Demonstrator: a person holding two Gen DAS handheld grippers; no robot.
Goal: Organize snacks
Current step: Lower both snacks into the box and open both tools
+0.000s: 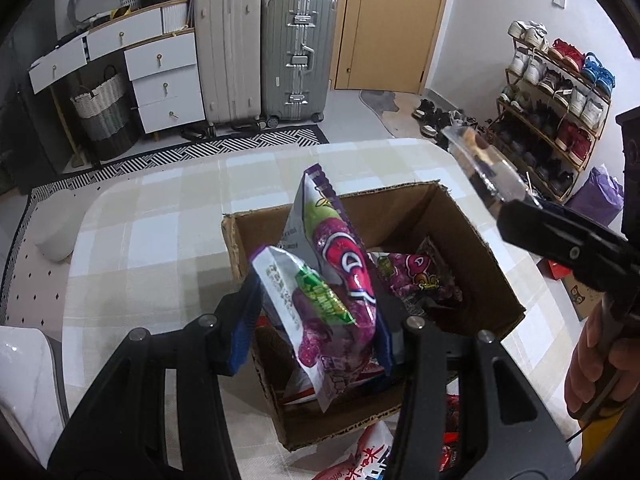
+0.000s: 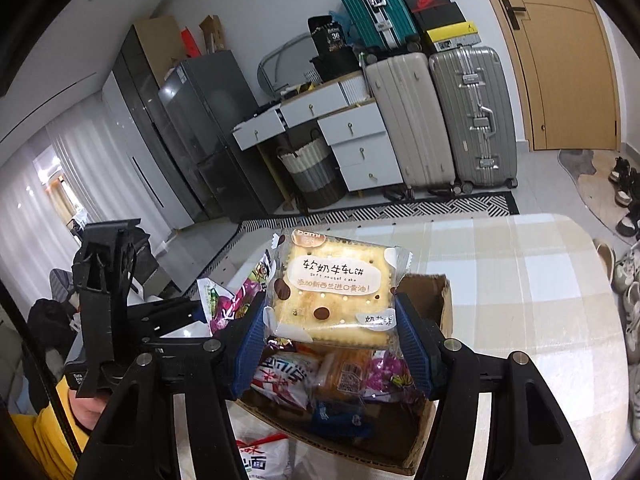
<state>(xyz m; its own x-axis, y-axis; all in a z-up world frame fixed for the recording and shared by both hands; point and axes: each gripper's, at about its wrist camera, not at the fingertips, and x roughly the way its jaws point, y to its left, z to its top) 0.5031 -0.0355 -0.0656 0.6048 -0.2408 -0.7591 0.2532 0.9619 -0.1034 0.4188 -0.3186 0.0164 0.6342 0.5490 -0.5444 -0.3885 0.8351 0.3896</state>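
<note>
My left gripper (image 1: 320, 312) is shut on two purple snack packets (image 1: 340, 280), held upright over the open cardboard box (image 1: 480, 240) on the checked tablecloth. Another purple packet (image 1: 416, 276) lies inside the box. My right gripper (image 2: 332, 308) is shut on a clear-wrapped nougat cracker pack (image 2: 332, 288), also above the cardboard box (image 2: 432, 300). In the left wrist view the right gripper (image 1: 520, 216) comes in from the right with the cracker pack (image 1: 480, 160). In the right wrist view the left gripper (image 2: 192, 312) is at the left with its purple packets (image 2: 228, 304).
Several snack packs (image 2: 332, 372) fill the box. Red and white packets (image 1: 368, 460) lie on the table in front of it. The checked table (image 1: 160, 220) extends left of and beyond the box. Suitcases (image 1: 264, 52), white drawers (image 1: 164, 80) and a shoe rack (image 1: 560, 92) stand behind.
</note>
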